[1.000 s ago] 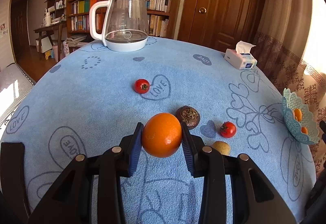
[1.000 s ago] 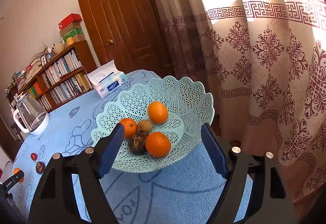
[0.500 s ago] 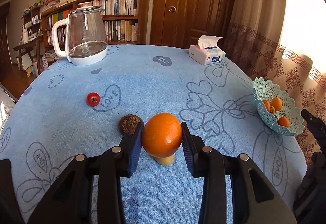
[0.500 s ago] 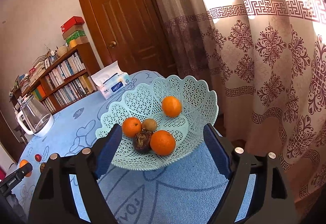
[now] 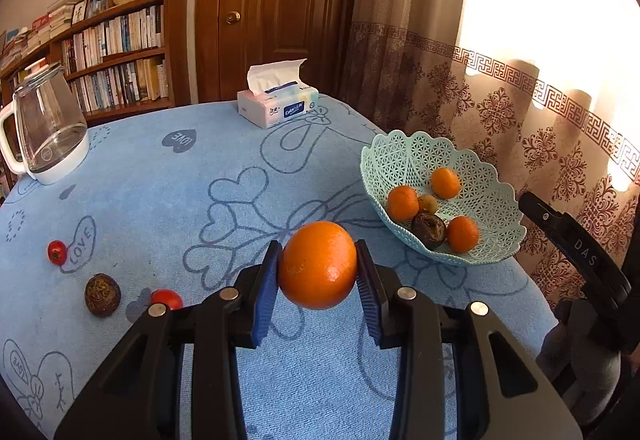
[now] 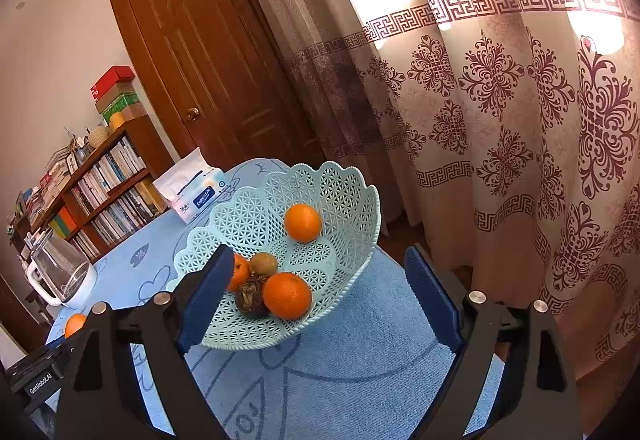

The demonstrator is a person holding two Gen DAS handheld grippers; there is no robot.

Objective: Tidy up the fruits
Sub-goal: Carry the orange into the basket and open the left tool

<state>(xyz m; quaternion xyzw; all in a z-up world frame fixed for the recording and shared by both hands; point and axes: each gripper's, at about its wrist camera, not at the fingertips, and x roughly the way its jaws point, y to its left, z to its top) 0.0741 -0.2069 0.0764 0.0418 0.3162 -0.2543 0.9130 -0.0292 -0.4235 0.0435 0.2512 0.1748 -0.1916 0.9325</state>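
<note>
Loose fruit, far left: a small red fruit (image 5: 57,252), a dark rough fruit (image 5: 102,294) and a second red fruit (image 5: 167,299) lie on the blue desk (image 5: 160,175); they now sit at the left edge of my left view, where a second ago they were ahead of me, so I have swung away from them.
Left hand-held gripper (image 5: 318,272): clamped on the big orange (image 5: 318,265), both blue pads pressed to its sides, the fruit lifted clear of the cloth; the grip has not changed over the last second.
What changed on the left: my view has turned toward the basket (image 5: 404,147), which has gone from a sliver at the right edge to near and plain, ahead and to the right of the orange.
Basket contents: three small oranges, a brownish round fruit and a dark rough one, near the desk's right edge by the curtain.
Right hand-held gripper (image 6: 320,296): its jaws have just been opening and now stand wide on either side of the basket's near rim, with nothing pinched between them.
Meaning for the task: I judge the carry nearly done; the orange only has to come over the rim and be let go, and three loose fruits remain after that.
Risk: a round fruit dropped from high could bounce out or nudge the light basket toward the edge.
</note>
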